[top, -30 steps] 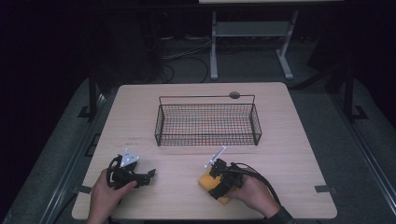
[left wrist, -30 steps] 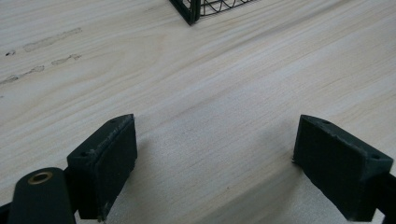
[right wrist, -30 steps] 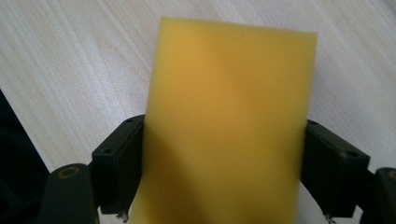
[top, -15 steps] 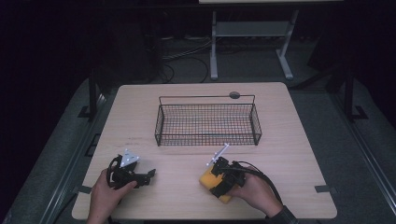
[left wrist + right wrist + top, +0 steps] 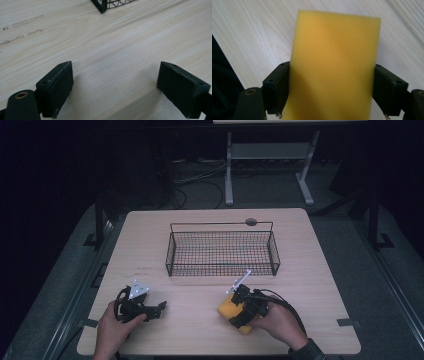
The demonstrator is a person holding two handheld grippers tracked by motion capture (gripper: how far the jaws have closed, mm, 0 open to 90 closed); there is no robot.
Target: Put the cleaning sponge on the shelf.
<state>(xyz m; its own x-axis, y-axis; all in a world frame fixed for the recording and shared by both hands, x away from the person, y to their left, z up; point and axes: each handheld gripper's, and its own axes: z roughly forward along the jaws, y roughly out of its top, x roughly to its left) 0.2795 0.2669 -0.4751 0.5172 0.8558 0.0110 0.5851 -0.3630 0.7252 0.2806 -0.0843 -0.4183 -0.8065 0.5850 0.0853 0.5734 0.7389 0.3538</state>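
A yellow sponge lies at the front right of the wooden table. My right gripper is shut on it. In the right gripper view the sponge spans the whole gap, and both black pads press its sides. My left gripper rests at the front left of the table, held by a hand. Its jaws stand wide open in the left gripper view, with only bare wood between them.
A black wire basket stands in the middle of the table, beyond both grippers; its corner shows in the left gripper view. A small dark round object sits behind the basket. The table's front edge is close to both hands.
The right hand and its gripper have turned and shifted slightly over the sponge. The left gripper has stayed put.
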